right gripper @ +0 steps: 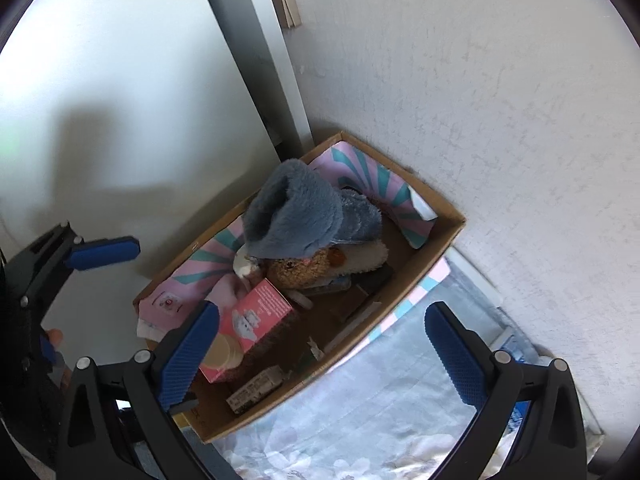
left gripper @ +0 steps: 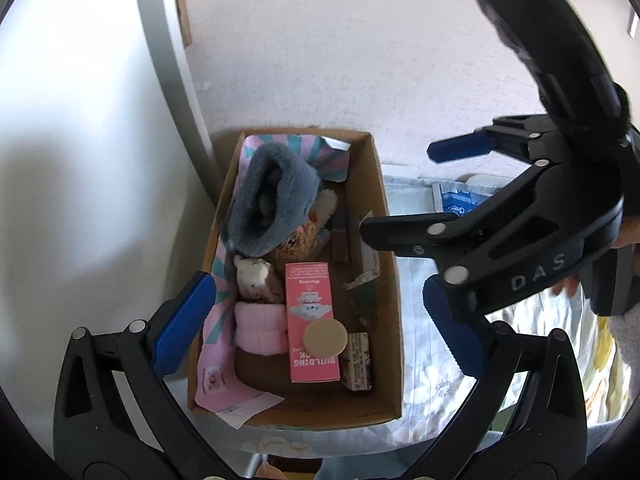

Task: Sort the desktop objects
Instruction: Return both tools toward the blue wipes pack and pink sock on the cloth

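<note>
1. Currently left gripper (left gripper: 316,328) tilts steeply down over the cardboard box (left gripper: 384,216) at frame centre, jaws spread wide, nothing between the pads.
2. Right gripper (right gripper: 322,342) likewise angled down, jaws wide and empty, box at centre frame.
3. Pink carton (left gripper: 312,320) lies flat inside the box, below the blue-grey plush slipper (left gripper: 272,200).

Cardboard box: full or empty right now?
Partly full. The cardboard box holds a grey-blue plush item, a pink carton and a pink roll; some bare floor shows at its right side.
</note>
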